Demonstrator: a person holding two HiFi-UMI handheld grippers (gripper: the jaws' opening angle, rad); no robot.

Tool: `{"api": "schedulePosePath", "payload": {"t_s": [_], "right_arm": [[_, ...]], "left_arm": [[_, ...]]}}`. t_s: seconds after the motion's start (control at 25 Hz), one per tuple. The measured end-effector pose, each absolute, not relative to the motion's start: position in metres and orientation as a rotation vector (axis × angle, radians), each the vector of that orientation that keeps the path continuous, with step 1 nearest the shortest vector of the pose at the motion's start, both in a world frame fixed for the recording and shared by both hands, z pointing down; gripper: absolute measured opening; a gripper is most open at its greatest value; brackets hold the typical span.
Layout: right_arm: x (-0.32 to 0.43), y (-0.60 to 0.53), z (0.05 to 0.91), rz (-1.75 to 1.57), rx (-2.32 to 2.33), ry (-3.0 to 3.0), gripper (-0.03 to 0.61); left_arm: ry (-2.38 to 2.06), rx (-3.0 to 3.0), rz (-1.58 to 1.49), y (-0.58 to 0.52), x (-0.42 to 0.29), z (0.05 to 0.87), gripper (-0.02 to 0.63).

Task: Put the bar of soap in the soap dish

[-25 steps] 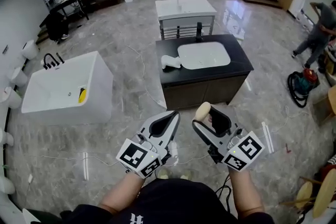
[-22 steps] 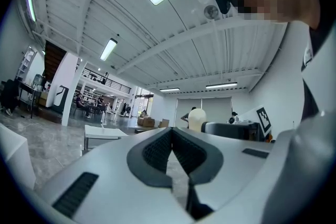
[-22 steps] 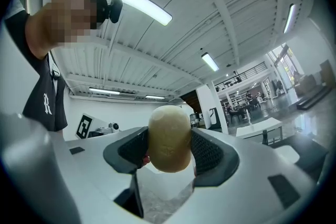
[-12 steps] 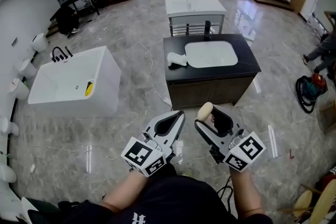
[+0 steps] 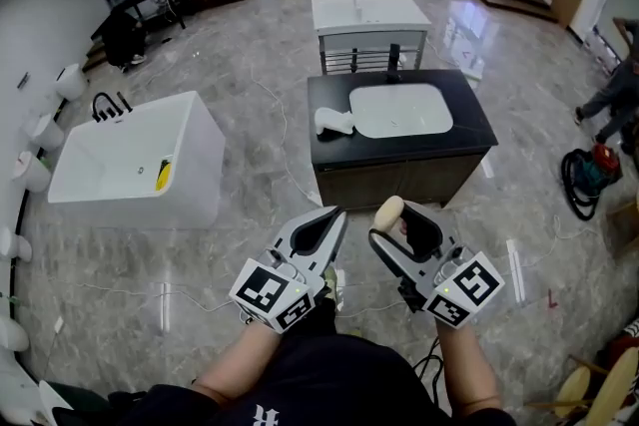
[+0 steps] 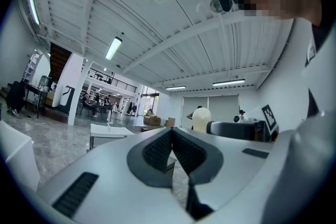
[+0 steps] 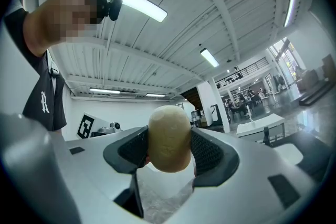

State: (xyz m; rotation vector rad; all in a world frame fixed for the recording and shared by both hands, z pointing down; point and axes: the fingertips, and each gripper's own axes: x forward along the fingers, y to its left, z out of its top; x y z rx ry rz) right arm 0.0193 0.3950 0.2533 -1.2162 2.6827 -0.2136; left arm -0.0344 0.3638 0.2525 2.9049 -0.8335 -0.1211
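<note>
A pale cream oval bar of soap sits pinched between the jaws of my right gripper, which is shut on it and held at waist height over the floor. My left gripper is beside it, jaws closed together with nothing between them. Ahead stands a dark vanity cabinet with a white basin. A white soap dish lies on the black counter left of the basin, well ahead of both grippers.
A white freestanding bathtub stands at the left, a white washstand behind the vanity. Cables trail over the grey marble floor. A person and a vacuum are at the right edge.
The view has shifted slightly toward the vanity over the last second. Both grippers hold the same pose, soap still clamped in the right one.
</note>
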Motion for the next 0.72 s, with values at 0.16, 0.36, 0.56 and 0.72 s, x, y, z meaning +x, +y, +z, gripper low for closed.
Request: {"api": "schedulePosePath", "payload": {"t_s": [0.16, 0.36, 0.56, 0.72], "right_arm": [[0.023, 0.358, 0.256, -0.211, -1.238, 2.692, 0.247], [0.025, 0.295, 0.259, -0.223, -1.264, 2.690, 0.247], [0.022, 0.226, 0.265, -0.249, -1.288, 2.695, 0.247], [0.021, 0.171, 0.275, -0.274, -1.318, 2.691, 0.247]], "left_arm": [[-0.826, 2.921, -0.136, 0.322, -0.031, 0.255, 0.006], [-0.801, 2.944, -0.145, 0.255, -0.026, 0.257, 0.006], [-0.771, 2.968, -0.142, 0.182, -0.025, 0.262, 0.006], [-0.763, 2.966, -0.131, 0.127, -0.027, 0.270, 0.006]]}}
